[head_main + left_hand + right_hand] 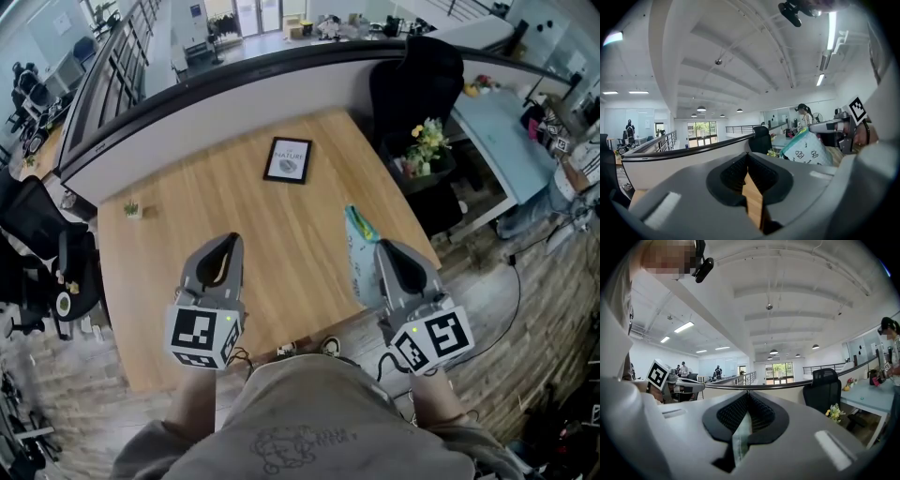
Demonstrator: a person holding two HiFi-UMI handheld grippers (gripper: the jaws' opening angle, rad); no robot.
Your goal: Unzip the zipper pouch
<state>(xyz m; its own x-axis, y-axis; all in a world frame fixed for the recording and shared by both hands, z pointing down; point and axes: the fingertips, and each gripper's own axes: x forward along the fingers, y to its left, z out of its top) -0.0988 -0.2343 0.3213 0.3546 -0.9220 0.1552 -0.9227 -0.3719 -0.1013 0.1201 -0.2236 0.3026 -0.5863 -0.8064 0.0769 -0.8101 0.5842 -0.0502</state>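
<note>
While both claws sit pinched shut, I log the zipper pouch (pixel 361 255) right of centre on the wooden table (pixel 281 225), just left of the right gripper (pixel 386 251), its long axis running up-frame. A pale sliver shows in that jaw gap, likely pouch; grip unconfirmed. The left gripper (pixel 230 244) is well apart, holding nothing. Open office beyond.

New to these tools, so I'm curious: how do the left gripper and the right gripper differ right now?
The left gripper has its jaws shut on nothing, only the table showing between them; the right gripper pinches the zipper pouch in its jaws. The left gripper is over bare wood, the right gripper near the table's right edge. Both carry marker cubes.
</note>
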